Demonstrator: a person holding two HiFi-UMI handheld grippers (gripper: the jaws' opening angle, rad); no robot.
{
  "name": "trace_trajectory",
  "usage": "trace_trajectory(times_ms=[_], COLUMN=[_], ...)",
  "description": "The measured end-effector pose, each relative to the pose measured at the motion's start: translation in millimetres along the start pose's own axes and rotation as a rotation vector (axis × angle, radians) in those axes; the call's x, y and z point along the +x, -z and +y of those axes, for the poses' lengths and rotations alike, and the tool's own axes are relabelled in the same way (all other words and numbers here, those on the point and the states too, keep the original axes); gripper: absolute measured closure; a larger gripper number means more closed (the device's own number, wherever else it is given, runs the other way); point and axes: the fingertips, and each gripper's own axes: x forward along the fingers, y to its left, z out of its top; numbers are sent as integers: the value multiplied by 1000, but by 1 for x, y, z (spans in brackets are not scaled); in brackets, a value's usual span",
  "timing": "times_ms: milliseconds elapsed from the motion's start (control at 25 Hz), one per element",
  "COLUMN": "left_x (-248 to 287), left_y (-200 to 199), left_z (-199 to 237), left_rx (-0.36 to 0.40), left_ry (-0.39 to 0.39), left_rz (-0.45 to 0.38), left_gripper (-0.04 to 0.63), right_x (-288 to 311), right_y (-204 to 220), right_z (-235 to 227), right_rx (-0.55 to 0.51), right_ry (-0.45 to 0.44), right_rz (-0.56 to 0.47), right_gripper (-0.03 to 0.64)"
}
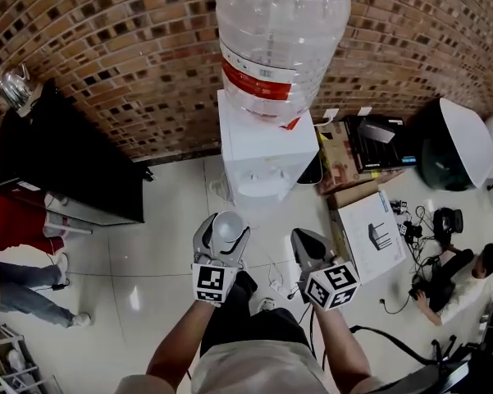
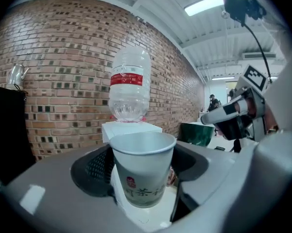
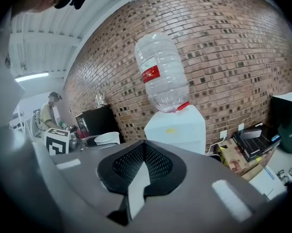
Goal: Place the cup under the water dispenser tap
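Brick wall [image 1: 107, 56] far ahead; white water dispenser [image 1: 267, 150] against it, well apart from me. Left gripper [image 1: 221, 238]: my fingers clamped on the upright paper cup [image 2: 143, 168]. Right gripper [image 1: 310, 245]: fingers together, empty. Plan: keep the paper cup level, come in low, centre under the tap, which I can't make out.

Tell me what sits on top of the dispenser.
An upturned clear bottle with a red label stands on the white dispenser. Its mouth is sunk into the top, out of sight.
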Motion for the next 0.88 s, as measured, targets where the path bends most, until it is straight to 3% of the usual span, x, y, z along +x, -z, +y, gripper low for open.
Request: trace_trajectory(times_ms=[160, 520, 880], left_x=[41, 131, 207], left_y=[51, 189, 271], left_z=[6, 13, 21], left_rx=[18, 24, 76], left_ry=[17, 62, 37], left_rz=[-2, 5, -86], left_gripper=[252, 252, 252], right_x=[31, 107, 164], right_y=[30, 143, 217], right_z=[-25, -72, -130], right_rx=[-10, -46, -36], right_ry=[1, -4, 22], right_rz=[-1, 20, -48], right_gripper=[617, 617, 617])
